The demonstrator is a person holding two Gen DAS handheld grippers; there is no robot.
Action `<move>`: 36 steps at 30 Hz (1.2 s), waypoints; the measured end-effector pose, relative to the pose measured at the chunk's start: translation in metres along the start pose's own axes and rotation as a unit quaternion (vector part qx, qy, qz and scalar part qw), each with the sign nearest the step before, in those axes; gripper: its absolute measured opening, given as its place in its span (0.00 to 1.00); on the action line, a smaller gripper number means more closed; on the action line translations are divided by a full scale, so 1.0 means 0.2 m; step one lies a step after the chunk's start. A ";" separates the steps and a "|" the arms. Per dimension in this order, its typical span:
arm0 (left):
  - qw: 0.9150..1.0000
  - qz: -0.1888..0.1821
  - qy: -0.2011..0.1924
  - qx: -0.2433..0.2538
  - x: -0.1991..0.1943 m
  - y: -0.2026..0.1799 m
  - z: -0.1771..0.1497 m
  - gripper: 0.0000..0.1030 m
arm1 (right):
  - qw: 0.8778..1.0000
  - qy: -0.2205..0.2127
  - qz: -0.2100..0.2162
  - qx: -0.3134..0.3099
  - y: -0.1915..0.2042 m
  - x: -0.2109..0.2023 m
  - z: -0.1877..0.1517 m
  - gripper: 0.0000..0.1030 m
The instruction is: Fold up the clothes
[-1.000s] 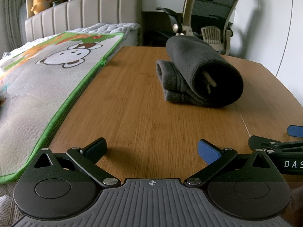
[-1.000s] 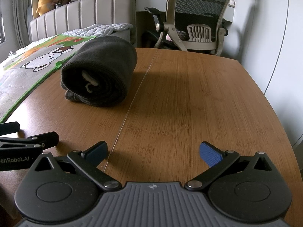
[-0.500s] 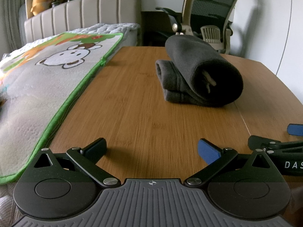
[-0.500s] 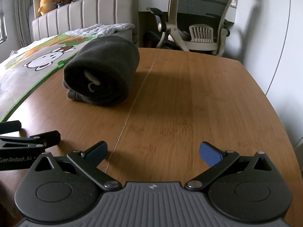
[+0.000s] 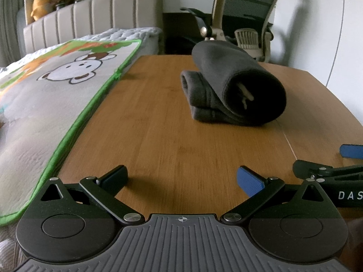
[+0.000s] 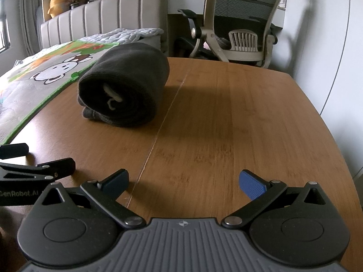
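Note:
A dark grey garment point(image 5: 236, 86), folded and rolled into a thick bundle with a white drawstring showing at its end, lies on the wooden table point(image 5: 172, 140). In the right wrist view the same bundle point(image 6: 127, 90) sits left of the table's centre seam. My left gripper point(image 5: 181, 178) is open, low over the near table edge, well short of the bundle. My right gripper point(image 6: 183, 181) is open too, with nothing between its fingers. Each gripper shows at the edge of the other's view.
A bed with a cartoon-print quilt edged in green point(image 5: 56, 95) borders the table's left side. An office chair point(image 6: 240, 27) stands behind the far table edge. A white wall point(image 6: 329, 34) runs along the right.
Both grippers stay open near the front edge. The right wrist view has crept slightly closer to the bundle; the garment has not moved.

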State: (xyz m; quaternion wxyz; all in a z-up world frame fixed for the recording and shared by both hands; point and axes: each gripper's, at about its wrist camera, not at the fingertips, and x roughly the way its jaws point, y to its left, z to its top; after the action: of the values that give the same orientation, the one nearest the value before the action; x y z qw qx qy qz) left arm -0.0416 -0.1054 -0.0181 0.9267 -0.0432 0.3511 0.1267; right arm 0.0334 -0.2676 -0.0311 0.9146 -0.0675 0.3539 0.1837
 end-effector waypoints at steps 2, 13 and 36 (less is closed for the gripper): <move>1.000 0.001 -0.001 -0.001 0.00 0.00 0.00 1.00 | 1.000 0.000 0.000 0.000 0.00 0.00 0.00 1.00; 1.000 0.000 0.000 0.000 0.00 0.00 0.00 1.00 | 1.000 0.000 0.002 -0.001 0.00 0.00 0.00 1.00; 1.000 -0.002 -0.001 0.001 0.00 0.00 0.00 1.00 | 1.000 0.000 0.004 -0.002 0.00 0.00 0.00 1.00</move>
State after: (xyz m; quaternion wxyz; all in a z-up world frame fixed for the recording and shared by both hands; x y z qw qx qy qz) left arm -0.0411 -0.1047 -0.0183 0.9274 -0.0424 0.3501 0.1249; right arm 0.0331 -0.2669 -0.0310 0.9139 -0.0680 0.3533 0.1878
